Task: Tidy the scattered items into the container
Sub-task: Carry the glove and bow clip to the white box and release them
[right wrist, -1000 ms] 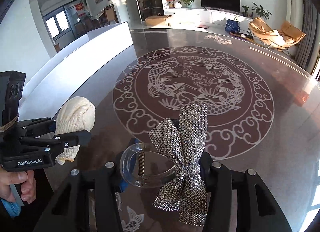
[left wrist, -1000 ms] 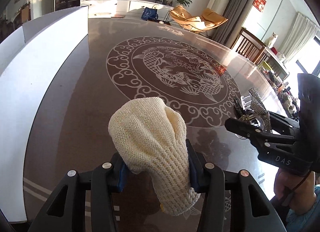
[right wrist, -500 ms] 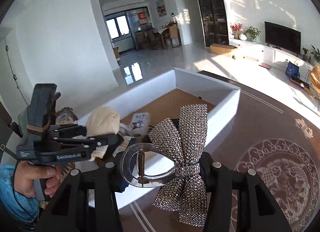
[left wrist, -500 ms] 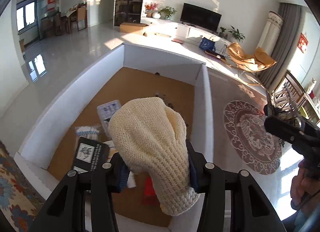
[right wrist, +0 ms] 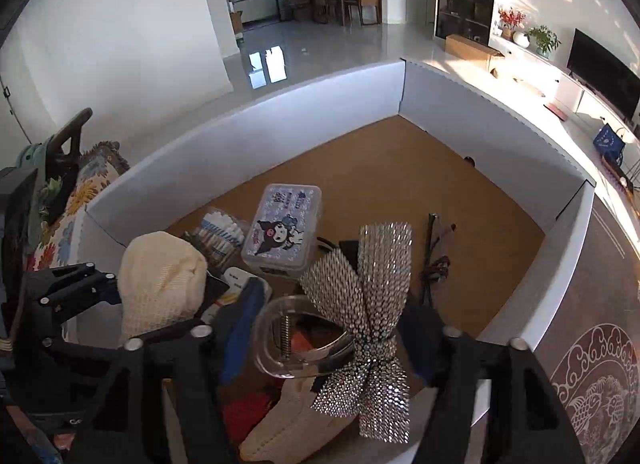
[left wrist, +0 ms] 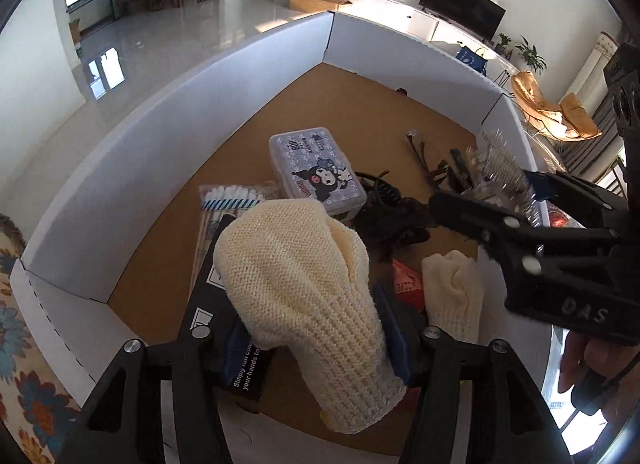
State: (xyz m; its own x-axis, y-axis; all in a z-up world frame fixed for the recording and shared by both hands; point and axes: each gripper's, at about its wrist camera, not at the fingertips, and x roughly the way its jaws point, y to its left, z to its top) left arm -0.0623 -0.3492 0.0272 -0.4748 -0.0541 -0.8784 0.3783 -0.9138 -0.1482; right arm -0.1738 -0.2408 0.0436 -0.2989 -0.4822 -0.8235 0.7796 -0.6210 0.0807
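Observation:
My left gripper (left wrist: 316, 340) is shut on a cream knitted mitten (left wrist: 296, 276) and holds it above the near part of the white-walled cardboard box (left wrist: 224, 76). My right gripper (right wrist: 328, 340) is shut on a rhinestone bow hair clip (right wrist: 368, 304) with a clear claw, held over the same box (right wrist: 460, 104). The right gripper shows in the left wrist view (left wrist: 532, 248), to the right of the mitten. The left gripper with the mitten (right wrist: 160, 280) shows at the left of the right wrist view.
In the box lie a cartoon-printed plastic case (left wrist: 316, 168), a cotton swab pack (left wrist: 232, 196), a second cream mitten (left wrist: 452, 292), a black booklet (left wrist: 224, 328), a red packet (left wrist: 406, 284) and dark cords (left wrist: 388, 216). The patterned table (right wrist: 600, 344) lies right of the box.
Both grippers swung left from over the patterned table to above the box, still holding the mitten and the bow clip. Now they sit lower and closer over the box contents.

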